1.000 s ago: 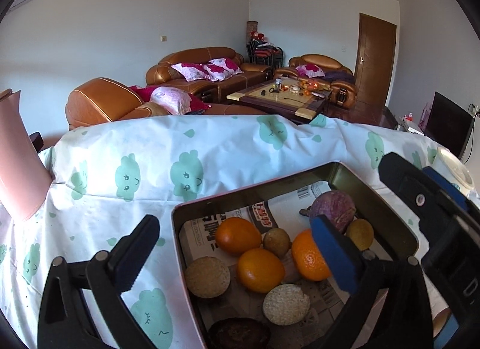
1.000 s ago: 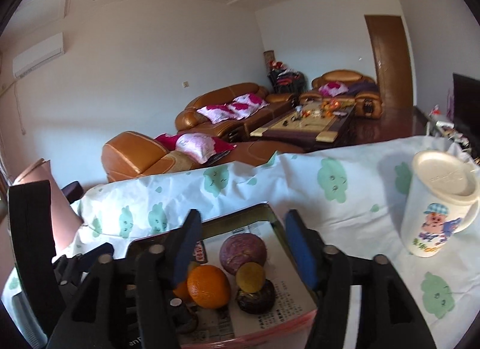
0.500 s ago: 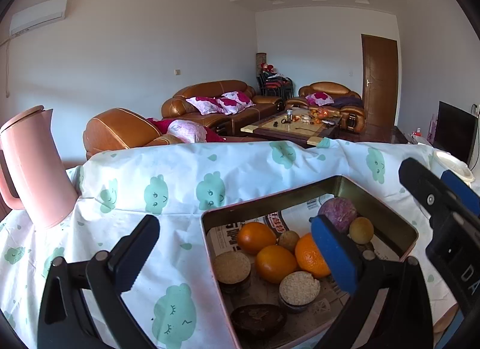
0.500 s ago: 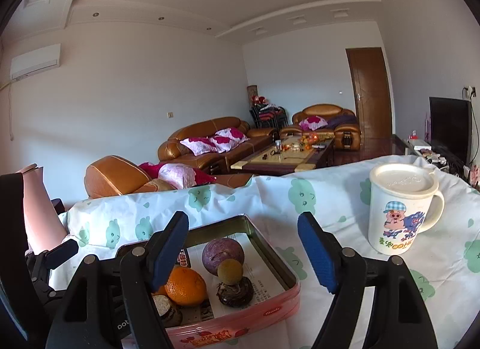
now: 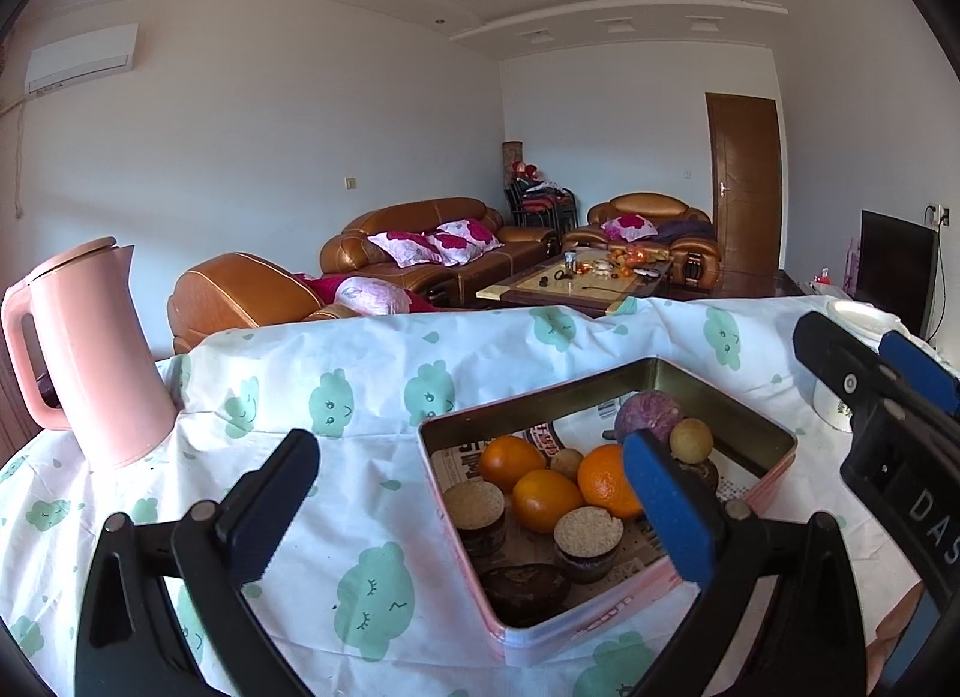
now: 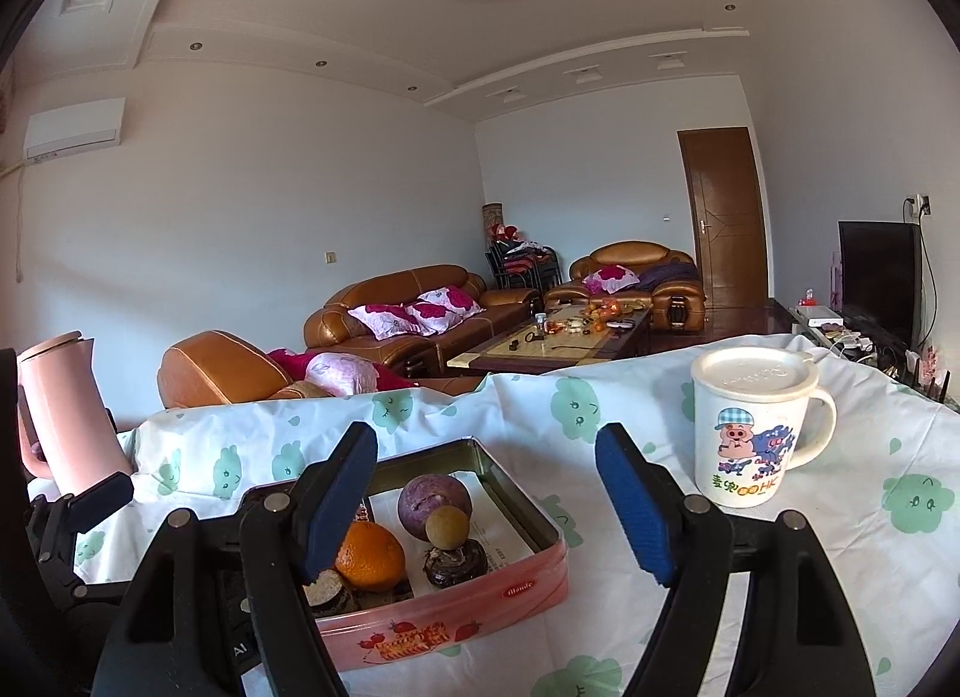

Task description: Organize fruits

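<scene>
A pink tin tray point(image 5: 774, 460) lined with newspaper sits on the table and also shows in the right wrist view point(image 6: 444, 613). It holds three oranges point(image 5: 543, 499), a purple round fruit point(image 5: 648, 412), a small tan fruit point(image 5: 690, 440), and round grain-topped cakes point(image 5: 587, 529). My left gripper point(image 5: 480, 493) is open and empty, held back from the tray's near left corner. My right gripper point(image 6: 486, 487) is open and empty, held back from the tray's right side, and its body shows in the left wrist view point(image 5: 888, 415).
A pink kettle point(image 5: 90, 349) stands at the table's left. A white lidded pig mug point(image 6: 750, 427) stands to the right of the tray. The cloud-print tablecloth point(image 5: 360, 397) covers the table. Sofas and a coffee table lie beyond the far edge.
Both grippers have pulled back and tilted up from the tray, so it looks smaller and lower. The kettle and mug have come more fully into view. The jaws stay open.
</scene>
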Motion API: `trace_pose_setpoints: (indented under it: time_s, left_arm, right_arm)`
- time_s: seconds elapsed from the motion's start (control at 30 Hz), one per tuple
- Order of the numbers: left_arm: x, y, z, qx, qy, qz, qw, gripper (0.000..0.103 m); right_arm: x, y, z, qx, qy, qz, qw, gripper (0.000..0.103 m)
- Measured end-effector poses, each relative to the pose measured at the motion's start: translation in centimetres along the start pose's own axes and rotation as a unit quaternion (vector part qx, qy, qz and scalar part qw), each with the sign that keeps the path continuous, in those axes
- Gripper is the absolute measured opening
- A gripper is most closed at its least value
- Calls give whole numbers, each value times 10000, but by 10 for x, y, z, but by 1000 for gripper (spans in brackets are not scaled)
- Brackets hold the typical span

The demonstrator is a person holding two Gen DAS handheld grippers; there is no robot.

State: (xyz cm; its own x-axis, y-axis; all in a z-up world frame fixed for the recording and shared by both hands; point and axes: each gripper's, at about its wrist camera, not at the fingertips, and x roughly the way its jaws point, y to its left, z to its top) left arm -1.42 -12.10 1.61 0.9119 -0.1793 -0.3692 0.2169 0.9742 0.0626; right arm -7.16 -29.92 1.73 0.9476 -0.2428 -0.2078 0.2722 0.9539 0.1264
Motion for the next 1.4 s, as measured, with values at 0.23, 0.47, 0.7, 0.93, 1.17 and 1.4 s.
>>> trace_pose_setpoints:
  time_s: [0.23,0.47,0.7,0.93,1.17,1.4]
  left_arm:
    - [-13,7,-4,-132,-115,-8,9998,103]
    - [-19,12,-7,-237,-212,41,9995,103]
    - [-20,13,-6,-250,-217,46,9994,103]
    - [-20,13,-6,-245,-219,48,9994,103]
    - [-20,15,-7,-299,-156,63,9994,103]
    - [-21,15,-7,-310,-136,82,9994,103]
  right_arm:
    - [-17,2,-2,-50,-186,-71,9998,77]
    - [-26,9,-3,-217,-340,-72,9992,80]
    - [-29,8,-3,-195,-381,-72,9991,81]
    - [-29,9,-3,-207,-383,-67,9990,81]
    - [-29,8,-4,-183,-378,-82,9991,81]
    - [-28,9,-4,-182,-350,-90,9992,81]
